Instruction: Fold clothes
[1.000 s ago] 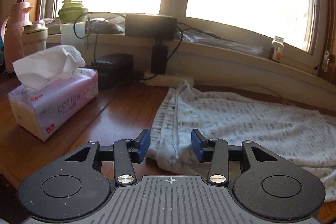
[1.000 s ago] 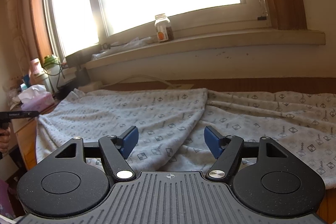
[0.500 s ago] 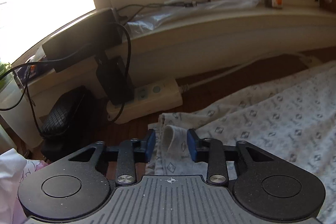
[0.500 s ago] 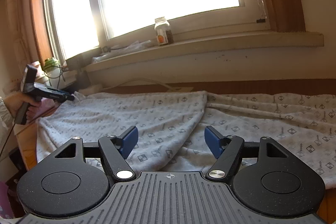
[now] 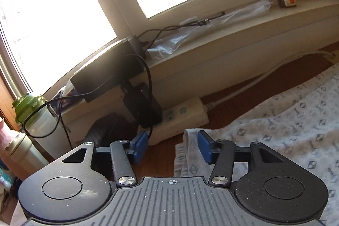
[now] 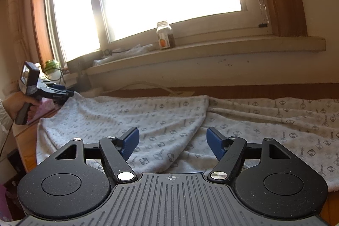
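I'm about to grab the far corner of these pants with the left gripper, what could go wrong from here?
1. The left gripper is open at the garment's corner; only the right finger is at the hem, so closing may miss the cloth.
2. The black cable and power strip sit just beyond and could snag.
3. The right gripper is open above the middle, so the cloth may slide.
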